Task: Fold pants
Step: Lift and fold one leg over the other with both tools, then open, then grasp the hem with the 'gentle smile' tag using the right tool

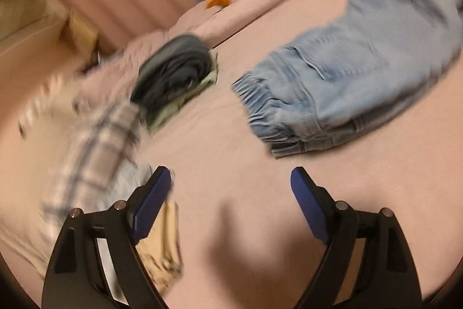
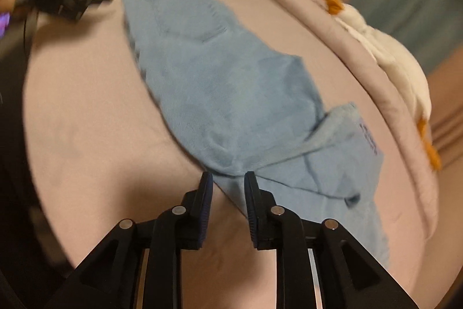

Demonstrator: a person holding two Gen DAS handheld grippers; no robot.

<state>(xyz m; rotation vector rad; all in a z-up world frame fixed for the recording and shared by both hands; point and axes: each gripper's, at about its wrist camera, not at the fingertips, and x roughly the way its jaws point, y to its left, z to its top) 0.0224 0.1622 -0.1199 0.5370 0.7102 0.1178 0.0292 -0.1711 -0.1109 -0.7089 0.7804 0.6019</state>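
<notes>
The right tongs (image 2: 225, 178) sit nearest the light blue denim pants (image 2: 220, 94), slightly parted at the hem edge with no cloth visibly pinched. From that hem the pants' long axis runs away up the pink bed sheet (image 2: 86, 106). Farther off, the left tongs (image 1: 231, 178) gape released beside the elastic waistband (image 1: 260, 106), gripping nothing

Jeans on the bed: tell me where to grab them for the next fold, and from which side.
Take the jeans by the elastic waistband, the thick gathered edge nearest the open left gripper, coming in low across the bed. The right gripper sits slightly parted at the hem end, where cloth lies between its fingers; whether they press on it is unclear.
</notes>
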